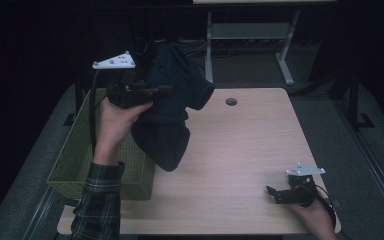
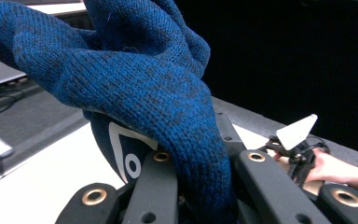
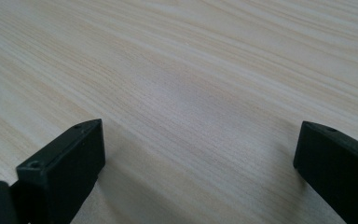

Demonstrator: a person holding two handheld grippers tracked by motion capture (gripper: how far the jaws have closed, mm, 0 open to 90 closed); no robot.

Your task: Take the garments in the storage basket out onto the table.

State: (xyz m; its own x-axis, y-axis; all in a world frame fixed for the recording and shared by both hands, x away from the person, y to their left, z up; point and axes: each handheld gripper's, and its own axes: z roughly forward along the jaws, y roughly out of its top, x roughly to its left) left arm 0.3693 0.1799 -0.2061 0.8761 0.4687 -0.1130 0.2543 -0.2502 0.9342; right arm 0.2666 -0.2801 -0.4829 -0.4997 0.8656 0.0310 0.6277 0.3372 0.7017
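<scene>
A dark blue knitted garment (image 1: pixel 172 107) hangs in the air over the table's left side, its lower end dangling just above the wood. My left gripper (image 1: pixel 162 91) is shut on its upper part, held level and high above the green basket. In the left gripper view the blue knit (image 2: pixel 135 88) bulges up out of the black jaws, and a white mark shows on its inner side. My right gripper (image 1: pixel 275 194) rests low near the table's front right corner. Its jaws stand wide apart over bare wood (image 3: pixel 191 93) with nothing between them.
A green mesh basket (image 1: pixel 80 155) stands against the table's left edge, below my left forearm. The light wooden table (image 1: pixel 250 145) has a round cable hole (image 1: pixel 231 101) near its far edge. A white desk frame (image 1: pixel 250 40) stands on the dark floor behind.
</scene>
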